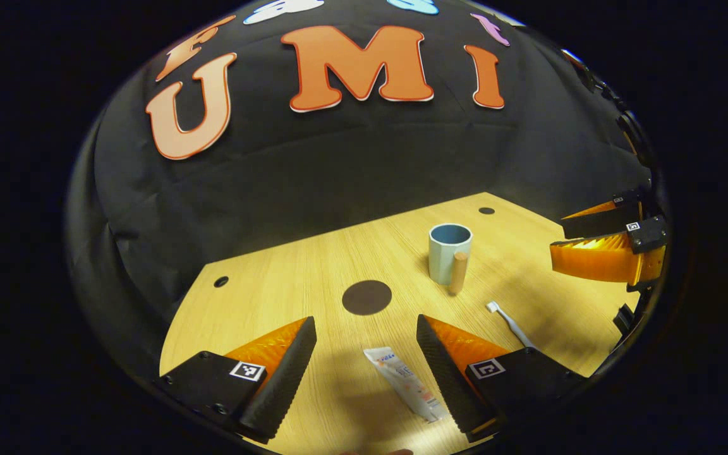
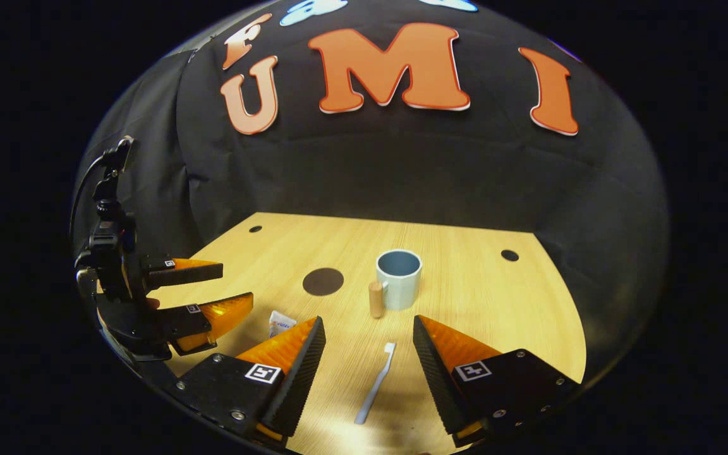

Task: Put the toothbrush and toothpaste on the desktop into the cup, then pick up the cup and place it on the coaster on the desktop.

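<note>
Your left tongs [image 1: 364,354] are released above the toothpaste tube [image 1: 405,382]; your right tongs [image 2: 367,354] are released above the toothbrush [image 2: 376,382], the cup [image 2: 399,278] ahead of them.

Toothpaste [image 2: 280,323] half hidden behind right tool's finger; toothbrush [image 1: 510,323] handle end behind left tool's finger.

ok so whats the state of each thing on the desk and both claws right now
cup: upright on the desk, nothing visible inside, wooden handle facing the camera side
toothbrush: lying flat on the desk, ahead of the right claw, untouched
toothpaste: lying flat on the desk, ahead of the left claw, untouched
coaster: flat on the desk, bare
left claw: open, holding nothing
right claw: open, holding nothing
</note>
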